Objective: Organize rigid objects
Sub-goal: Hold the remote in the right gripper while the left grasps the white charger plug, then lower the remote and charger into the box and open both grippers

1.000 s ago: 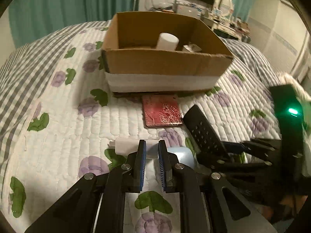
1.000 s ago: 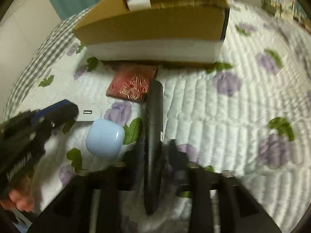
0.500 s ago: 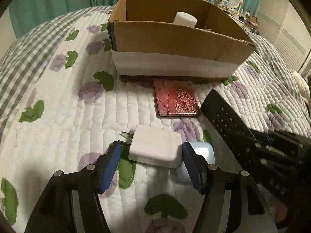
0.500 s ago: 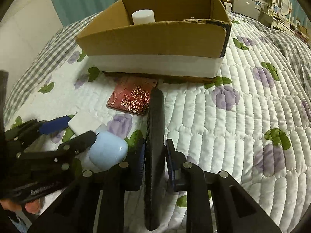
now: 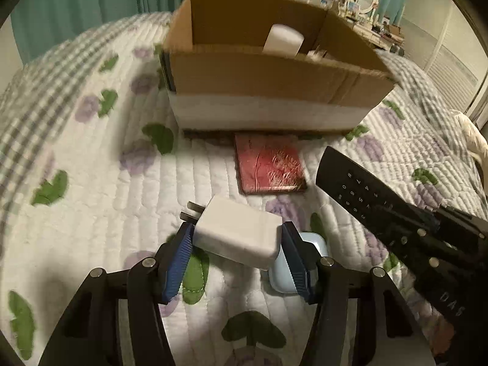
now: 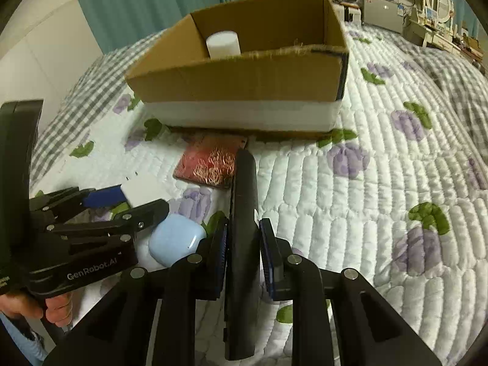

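Now | cardboard box toward bed's far edge, white cylinder inside | right gripper jaws, open a second ago, clamp remote, raised off quilt: ready to box | left gripper jaws, earlier shut, closing around white charger, near edge: grasp next.

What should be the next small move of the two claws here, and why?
Probably carry the black remote control over the brown cardboard box: the right claw is shut on it, while the left claw is closing around the white plug adapter.
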Demonstrator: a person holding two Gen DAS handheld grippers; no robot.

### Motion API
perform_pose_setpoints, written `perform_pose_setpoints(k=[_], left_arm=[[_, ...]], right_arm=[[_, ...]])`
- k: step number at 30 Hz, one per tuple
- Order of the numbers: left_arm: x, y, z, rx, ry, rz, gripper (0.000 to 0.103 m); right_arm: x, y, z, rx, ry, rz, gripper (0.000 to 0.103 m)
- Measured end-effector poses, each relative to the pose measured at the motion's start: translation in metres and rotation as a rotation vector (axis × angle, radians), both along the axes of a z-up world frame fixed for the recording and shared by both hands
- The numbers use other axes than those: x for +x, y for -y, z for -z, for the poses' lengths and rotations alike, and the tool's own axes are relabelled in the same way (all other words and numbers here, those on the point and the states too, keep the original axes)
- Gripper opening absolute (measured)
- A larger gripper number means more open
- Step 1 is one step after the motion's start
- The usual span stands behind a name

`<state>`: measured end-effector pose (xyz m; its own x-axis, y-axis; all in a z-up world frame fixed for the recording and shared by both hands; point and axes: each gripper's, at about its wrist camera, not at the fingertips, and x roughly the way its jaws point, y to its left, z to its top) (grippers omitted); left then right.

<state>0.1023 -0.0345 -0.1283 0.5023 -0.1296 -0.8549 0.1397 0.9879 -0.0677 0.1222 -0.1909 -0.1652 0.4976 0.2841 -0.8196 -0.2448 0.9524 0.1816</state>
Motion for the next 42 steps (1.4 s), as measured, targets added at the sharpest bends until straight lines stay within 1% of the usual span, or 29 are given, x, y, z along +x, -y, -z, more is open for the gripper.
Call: perform_pose_setpoints(k=[3,6,9,12,14,16,17,19,21,24,26,28,29,30,31,35,36,37,38,39,40,42], left_arm=[[-0.004,-0.002,-0.027,0.006,0.069,-0.007,0.059],[-0.003,0.000,-0.058,0.025,0.148,-0.004,0.058],[0.006,0.006,-0.093,0.031,0.234,0.012,0.057],[0.033,0.010,-0.120,0.035,0.288,0.019,0.056],[0.052,0.014,-0.129,0.050,0.321,0.014,0.055],[0.073,0.016,-0.131,0.049,0.332,0.009,0.055],[0.087,0.016,-0.129,0.042,0.322,0.002,0.055],[0.109,0.016,-0.121,0.032,0.300,-0.016,0.054],[0.130,0.015,-0.110,0.038,0.282,-0.034,0.054],[0.147,0.014,-0.095,0.054,0.276,-0.044,0.054],[0.151,0.014,-0.087,0.063,0.285,-0.041,0.055],[0.154,0.011,-0.082,0.066,0.295,-0.046,0.058],[0.155,0.009,-0.081,0.068,0.303,-0.056,0.061],[0.156,0.008,-0.081,0.071,0.305,-0.062,0.068],[0.156,0.006,-0.081,0.072,0.307,-0.068,0.071],[0.146,-0.003,-0.093,0.077,0.349,-0.095,0.072],[0.140,-0.006,-0.099,0.067,0.357,-0.099,0.074],[0.136,-0.007,-0.103,0.056,0.361,-0.101,0.078],[0.130,-0.010,-0.107,0.044,0.365,-0.105,0.079],[0.121,-0.015,-0.113,0.031,0.369,-0.108,0.080],[0.116,-0.017,-0.118,0.028,0.368,-0.110,0.080],[0.098,-0.023,-0.127,0.029,0.367,-0.110,0.081]], right_arm=[[-0.007,0.004,-0.020,0.019,0.060,0.003,0.019],[-0.009,0.005,-0.043,0.004,0.116,-0.001,0.019],[-0.004,0.008,-0.075,0.006,0.179,-0.002,0.019],[0.011,0.011,-0.108,0.018,0.244,-0.005,0.019],[0.027,0.008,-0.127,0.014,0.281,-0.006,0.019],[0.046,0.003,-0.139,0.005,0.313,-0.004,0.019],[0.057,0.002,-0.144,0.002,0.323,-0.004,0.019],[0.075,0.002,-0.147,0.003,0.328,-0.001,0.019],[0.094,0.003,-0.143,0.004,0.319,0.003,0.019],[0.121,0.002,-0.127,-0.010,0.293,0.008,0.019],[0.133,0.001,-0.115,-0.019,0.276,0.005,0.019],[0.143,0.002,-0.105,-0.030,0.262,0.004,0.019],[0.149,0.003,-0.100,-0.030,0.256,0.005,0.019],[0.156,0.004,-0.095,-0.025,0.250,0.007,0.019],[0.158,0.004,-0.091,-0.018,0.247,0.009,0.019],[0.173,0.003,-0.085,0.020,0.237,0.011,0.020],[0.175,0.002,-0.085,0.022,0.234,0.005,0.022],[0.173,0.002,-0.087,0.023,0.245,0.008,0.037],[0.170,0.002,-0.090,0.024,0.259,0.016,0.062],[0.163,0.002,-0.093,0.022,0.273,0.025,0.070],[0.157,0.002,-0.097,0.020,0.285,0.031,0.073],[0.140,0.002,-0.107,0.006,0.304,0.024,0.073]])
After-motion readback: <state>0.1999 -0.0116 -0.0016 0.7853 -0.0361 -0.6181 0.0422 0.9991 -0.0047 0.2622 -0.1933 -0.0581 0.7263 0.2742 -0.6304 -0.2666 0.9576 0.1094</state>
